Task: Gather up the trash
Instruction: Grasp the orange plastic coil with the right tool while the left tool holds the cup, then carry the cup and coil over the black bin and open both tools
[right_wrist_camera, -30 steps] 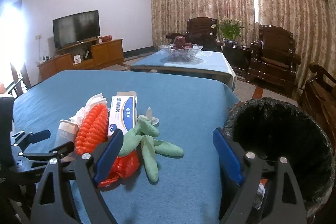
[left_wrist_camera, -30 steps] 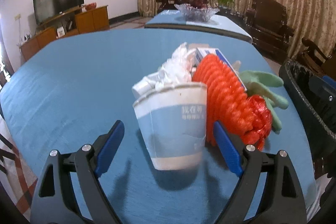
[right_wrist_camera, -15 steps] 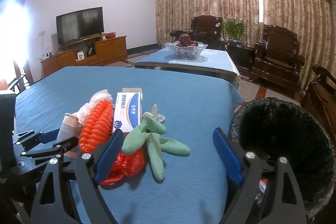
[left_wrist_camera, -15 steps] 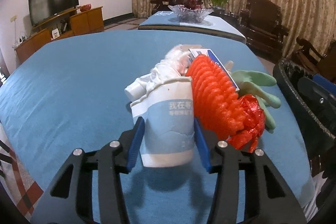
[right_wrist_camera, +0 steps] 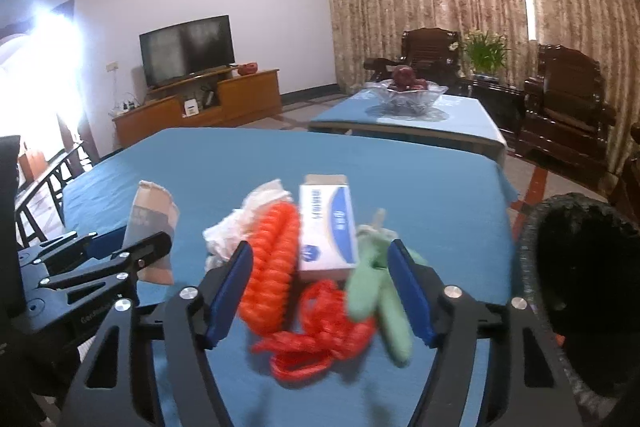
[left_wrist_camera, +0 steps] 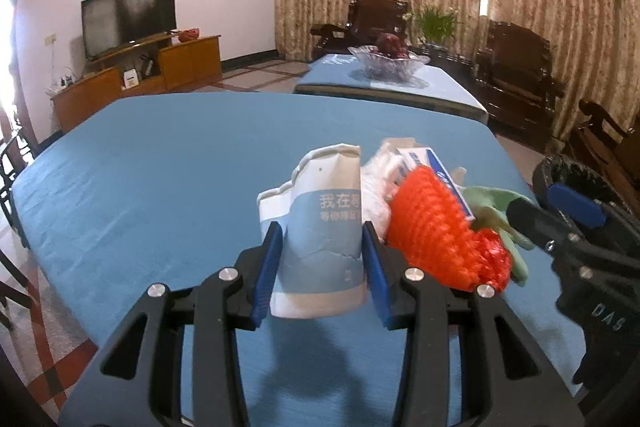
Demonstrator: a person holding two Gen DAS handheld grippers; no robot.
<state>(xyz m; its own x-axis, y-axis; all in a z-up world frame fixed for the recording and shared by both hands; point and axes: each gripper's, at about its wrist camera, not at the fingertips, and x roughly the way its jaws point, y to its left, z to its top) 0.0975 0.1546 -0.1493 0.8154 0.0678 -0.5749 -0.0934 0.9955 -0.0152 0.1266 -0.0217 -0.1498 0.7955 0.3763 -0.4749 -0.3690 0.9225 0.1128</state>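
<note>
My left gripper (left_wrist_camera: 322,271) is shut on a crushed white-and-blue paper cup (left_wrist_camera: 324,227) and holds it above the blue tablecloth (left_wrist_camera: 160,167). The cup also shows in the right wrist view (right_wrist_camera: 150,227). My right gripper (right_wrist_camera: 320,287) is open over a pile of trash: an orange foam net (right_wrist_camera: 272,259), a red mesh bag (right_wrist_camera: 320,339), a white-and-blue box (right_wrist_camera: 328,227), a green glove (right_wrist_camera: 376,291) and crumpled white plastic (right_wrist_camera: 228,231). The net and the glove lie between its fingers.
A black-lined trash bin (right_wrist_camera: 580,287) stands off the table's right edge, also in the left wrist view (left_wrist_camera: 576,179). Beyond are a second table with a glass fruit bowl (right_wrist_camera: 406,95), dark wooden armchairs (right_wrist_camera: 568,115), a TV on a wooden cabinet (right_wrist_camera: 188,47).
My left gripper closed on the paper cup, crushed it and lifted it off the table. My right gripper moved left over the trash pile and its jaws narrowed.
</note>
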